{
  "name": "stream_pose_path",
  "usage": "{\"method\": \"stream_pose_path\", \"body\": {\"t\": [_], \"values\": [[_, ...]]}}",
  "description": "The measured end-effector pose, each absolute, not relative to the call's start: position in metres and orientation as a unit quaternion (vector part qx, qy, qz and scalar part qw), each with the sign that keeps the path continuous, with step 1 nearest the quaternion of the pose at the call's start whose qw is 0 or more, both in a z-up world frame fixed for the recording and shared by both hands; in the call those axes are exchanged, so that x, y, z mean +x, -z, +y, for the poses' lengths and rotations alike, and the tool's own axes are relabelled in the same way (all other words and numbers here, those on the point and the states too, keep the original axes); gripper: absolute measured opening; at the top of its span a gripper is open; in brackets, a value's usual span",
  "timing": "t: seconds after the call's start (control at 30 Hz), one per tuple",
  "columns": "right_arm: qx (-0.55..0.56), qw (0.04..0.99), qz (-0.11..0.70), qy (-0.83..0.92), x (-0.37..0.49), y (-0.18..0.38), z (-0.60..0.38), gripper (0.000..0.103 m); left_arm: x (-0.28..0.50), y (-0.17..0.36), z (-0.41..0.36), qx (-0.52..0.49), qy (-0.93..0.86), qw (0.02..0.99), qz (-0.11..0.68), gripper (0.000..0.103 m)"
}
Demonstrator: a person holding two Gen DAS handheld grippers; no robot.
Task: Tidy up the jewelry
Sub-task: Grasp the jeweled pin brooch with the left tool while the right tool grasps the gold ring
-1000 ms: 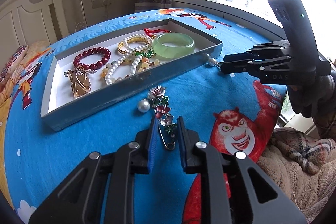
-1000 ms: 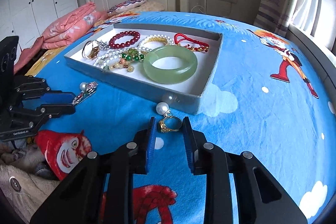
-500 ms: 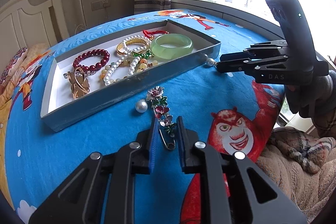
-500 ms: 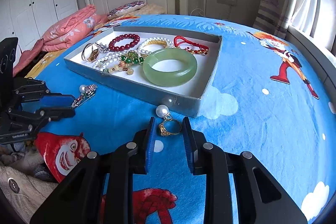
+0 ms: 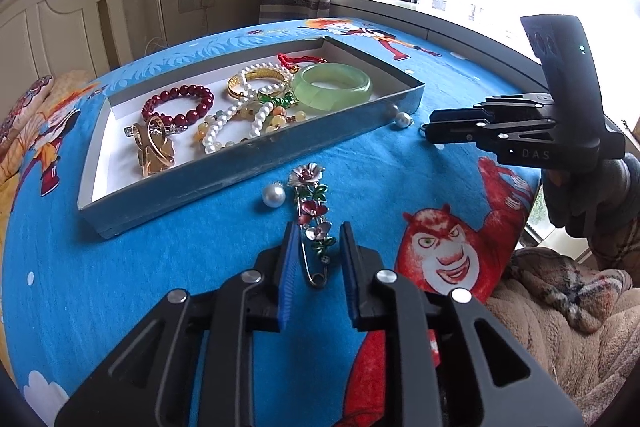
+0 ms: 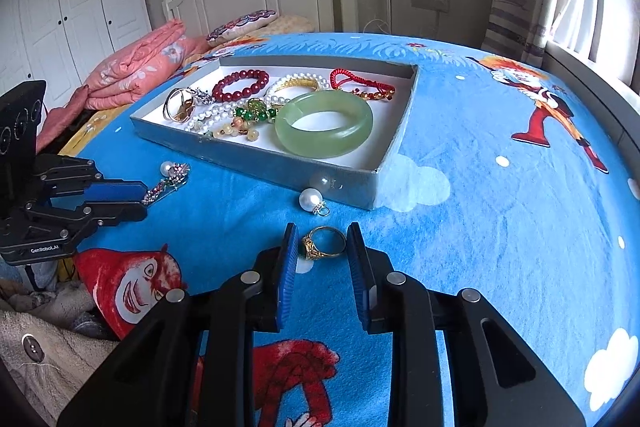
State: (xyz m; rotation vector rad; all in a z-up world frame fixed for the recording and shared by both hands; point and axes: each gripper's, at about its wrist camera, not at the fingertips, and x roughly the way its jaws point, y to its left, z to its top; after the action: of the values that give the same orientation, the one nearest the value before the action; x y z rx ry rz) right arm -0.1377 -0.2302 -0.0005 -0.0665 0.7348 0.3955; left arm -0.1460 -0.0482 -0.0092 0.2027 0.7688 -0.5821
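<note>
1. The left gripper [image 5: 317,241] hangs low over the blue cartoon bedspread [image 5: 160,267], its blue-padded jaws opening at this moment, with the flower brooch [image 5: 314,215] lying between them; the pads stand clear of the pin on both sides.
2. That brooch lies on the bedspread just outside the tray's near wall, its big flower head toward the tray and its safety-pin end back between the jaws.
3. A loose pearl [image 5: 273,195] sits on the cloth just beside the brooch's flower head, close to the tray wall.
4. The right gripper [image 6: 322,247] has its jaws narrowly spread around the gold ring [image 6: 323,242]; whether the pads touch the ring cannot be told, and the ring lies flat on the bedspread.
5. A pearl earring [image 6: 312,199] lies just beyond the ring, near the tray's near corner.
6. The grey tray [image 6: 360,183] rests on the bedspread and carries the rest: the green jade bangle [image 6: 324,129] toward its window-side end, a red bead bracelet [image 6: 240,83] and a red cord bracelet [image 6: 360,85] by the far wall, a white pearl strand [image 5: 236,123] across the middle, and a gold brooch [image 5: 154,147] at the headboard-side end.
7. The left camera shows the right gripper beside the tray's window-side corner.
</note>
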Motion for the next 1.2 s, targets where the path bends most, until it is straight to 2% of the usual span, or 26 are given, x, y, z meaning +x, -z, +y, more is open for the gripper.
{"method": "stream_pose_path", "body": {"t": [0.1, 0.13, 0.33, 0.37, 0.4, 0.43, 0.67, 0.7, 0.73, 0.77, 0.8, 0.83, 1.0, 1.03, 1.17, 1.2], "values": [[-0.029, 0.915, 0.355, -0.192, -0.138, 0.001, -0.231, 0.026, -0.146, 0.009, -0.051, 0.103, 0.273, 0.883, 0.367, 0.022], [-0.028, 0.915, 0.354, -0.192, -0.138, 0.001, -0.231, 0.026, -0.147, 0.009, -0.051, 0.106, 0.272, 0.884, 0.365, 0.017], [-0.022, 0.919, 0.343, -0.195, -0.141, -0.003, -0.232, 0.026, -0.154, 0.005, -0.052, 0.113, 0.277, 0.887, 0.351, 0.015], [-0.020, 0.920, 0.340, -0.196, -0.142, -0.005, -0.232, 0.026, -0.155, 0.003, -0.052, 0.113, 0.277, 0.889, 0.348, 0.012], [-0.018, 0.921, 0.336, -0.197, -0.143, -0.007, -0.232, 0.026, -0.156, 0.000, -0.051, 0.114, 0.276, 0.890, 0.344, 0.004], [-0.018, 0.923, 0.331, -0.198, -0.145, -0.011, -0.232, 0.026, -0.157, -0.004, -0.051, 0.115, 0.274, 0.892, 0.340, 0.002], [-0.017, 0.926, 0.319, -0.204, -0.149, -0.020, -0.231, 0.026, -0.155, -0.004, -0.053, 0.120, 0.275, 0.886, 0.353, 0.000], [-0.016, 0.925, 0.320, -0.204, -0.149, -0.019, -0.231, 0.026, -0.152, -0.001, -0.052, 0.113, 0.275, 0.883, 0.363, 0.005], [-0.016, 0.925, 0.321, -0.204, -0.149, -0.018, -0.231, 0.026, -0.151, 0.002, -0.050, 0.107, 0.274, 0.882, 0.369, 0.023], [-0.015, 0.924, 0.322, -0.204, -0.149, -0.018, -0.231, 0.026, -0.150, 0.003, -0.046, 0.097, 0.269, 0.883, 0.372, 0.037], [-0.014, 0.924, 0.322, -0.204, -0.149, -0.018, -0.231, 0.026, -0.150, 0.003, -0.044, 0.089, 0.269, 0.884, 0.371, 0.062], [-0.012, 0.924, 0.323, -0.204, -0.148, -0.017, -0.232, 0.026, -0.150, 0.001, -0.041, 0.076, 0.274, 0.885, 0.368, 0.067], [-0.009, 0.923, 0.326, -0.206, -0.147, -0.014, -0.230, 0.026, -0.144, 0.001, -0.055, 0.078, 0.285, 0.878, 0.377, 0.065], [-0.009, 0.922, 0.327, -0.207, -0.147, -0.014, -0.230, 0.026, -0.143, 0.003, -0.060, 0.081, 0.291, 0.873, 0.382, 0.058], [-0.008, 0.922, 0.327, -0.209, -0.147, -0.014, -0.229, 0.026, -0.139, 0.008, -0.085, 0.120, 0.268, 0.878, 0.379, 0.044], [-0.008, 0.922, 0.326, -0.210, -0.147, -0.014, -0.230, 0.026, -0.136, 0.008, -0.088, 0.118, 0.265, 0.879, 0.379, 0.035]]}}
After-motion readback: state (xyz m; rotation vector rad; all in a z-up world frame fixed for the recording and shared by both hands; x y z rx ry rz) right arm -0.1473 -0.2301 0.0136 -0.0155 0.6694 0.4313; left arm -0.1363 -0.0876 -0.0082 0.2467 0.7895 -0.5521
